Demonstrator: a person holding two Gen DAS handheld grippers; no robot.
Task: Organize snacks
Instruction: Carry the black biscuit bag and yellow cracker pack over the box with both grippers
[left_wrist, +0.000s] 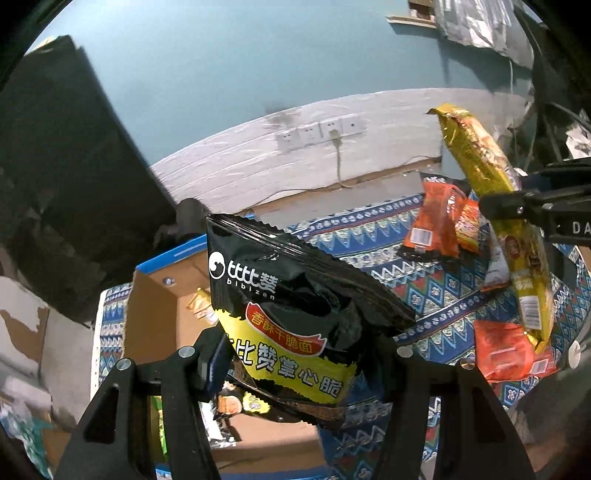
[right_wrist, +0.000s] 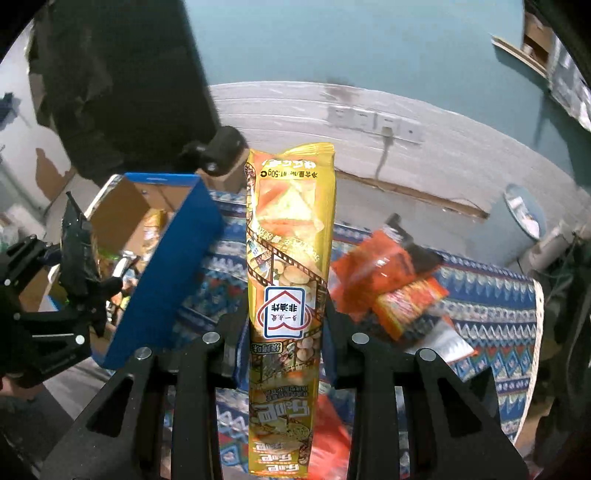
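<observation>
Dim, bluish indoor light; strong fisheye bending and black corners; glare on black snack bag (left_wrist: 295, 295); orange packets (right_wrist: 388, 280) motion-blurred.

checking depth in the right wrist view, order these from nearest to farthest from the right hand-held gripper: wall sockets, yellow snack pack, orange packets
1. yellow snack pack, clamped in the right hand-held gripper
2. orange packets, on the cloth to its right
3. wall sockets, on the back wall

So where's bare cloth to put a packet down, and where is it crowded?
Bare patterned cloth runs between the blue box and the orange packets, and beyond them toward the cloth's right edge. It is crowded around those packets and inside the box.
</observation>
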